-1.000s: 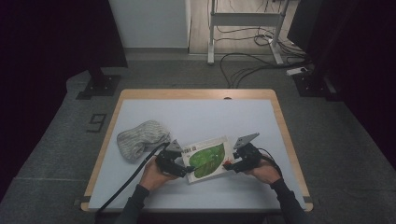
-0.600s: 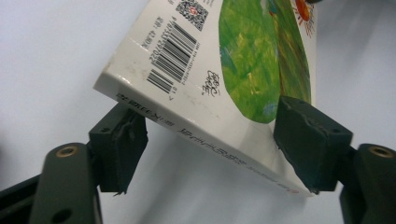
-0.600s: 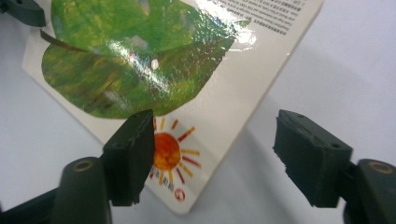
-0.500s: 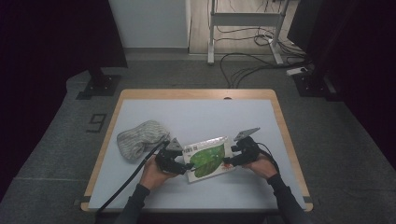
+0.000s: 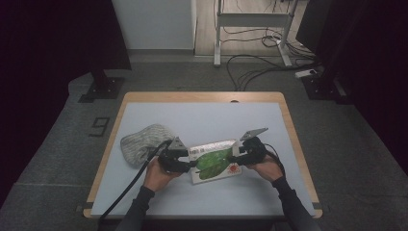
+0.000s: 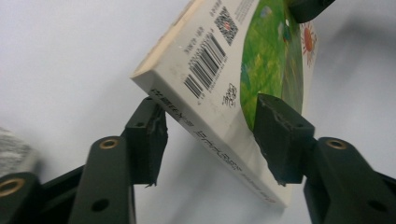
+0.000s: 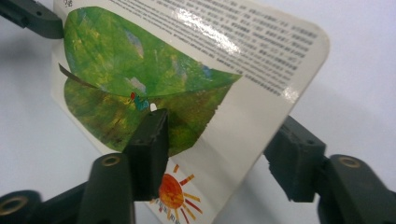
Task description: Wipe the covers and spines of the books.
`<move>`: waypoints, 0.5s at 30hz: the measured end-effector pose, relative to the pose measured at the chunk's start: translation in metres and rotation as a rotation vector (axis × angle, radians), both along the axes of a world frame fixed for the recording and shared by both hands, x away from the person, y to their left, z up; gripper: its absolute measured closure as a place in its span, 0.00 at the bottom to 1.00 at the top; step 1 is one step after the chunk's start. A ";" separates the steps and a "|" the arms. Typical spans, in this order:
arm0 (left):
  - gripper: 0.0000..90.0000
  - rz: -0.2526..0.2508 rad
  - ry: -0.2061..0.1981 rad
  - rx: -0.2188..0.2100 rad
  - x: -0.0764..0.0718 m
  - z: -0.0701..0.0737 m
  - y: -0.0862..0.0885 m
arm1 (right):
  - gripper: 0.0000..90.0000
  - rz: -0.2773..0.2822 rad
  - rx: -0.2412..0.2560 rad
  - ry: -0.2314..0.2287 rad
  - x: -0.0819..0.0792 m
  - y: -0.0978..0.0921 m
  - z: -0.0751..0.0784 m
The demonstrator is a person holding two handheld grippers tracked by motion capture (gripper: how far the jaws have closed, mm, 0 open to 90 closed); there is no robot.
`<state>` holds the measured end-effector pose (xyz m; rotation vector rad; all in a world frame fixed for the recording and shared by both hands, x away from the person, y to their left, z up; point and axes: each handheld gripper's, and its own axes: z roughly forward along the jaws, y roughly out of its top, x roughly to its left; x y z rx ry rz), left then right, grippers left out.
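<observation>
High view shows the grey cloth [image 5: 143,142] at the far left of the book [image 5: 215,161]. Next, the left gripper [image 5: 185,164] has its jaws spread around the book's spine end, not pressing. The book's long axis runs left to right, tilted. The right gripper [image 5: 235,158] straddles the other end, jaws also apart.

Dim room, grey carpet [image 5: 57,159], floor cables [image 5: 250,72]
</observation>
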<state>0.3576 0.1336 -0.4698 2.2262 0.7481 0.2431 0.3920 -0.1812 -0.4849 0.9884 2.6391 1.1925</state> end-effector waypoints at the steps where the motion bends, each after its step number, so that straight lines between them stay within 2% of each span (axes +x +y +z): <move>1: 0.53 0.002 -0.006 0.000 0.000 0.001 0.001 | 0.51 0.000 0.003 -0.006 0.000 0.000 0.001; 10: 0.62 0.040 -0.049 0.016 0.006 0.015 0.007 | 0.59 0.001 0.010 -0.054 0.000 0.005 0.011; 15: 0.65 0.059 -0.067 0.017 0.008 0.019 0.010 | 0.63 0.001 0.023 -0.063 0.003 0.007 0.015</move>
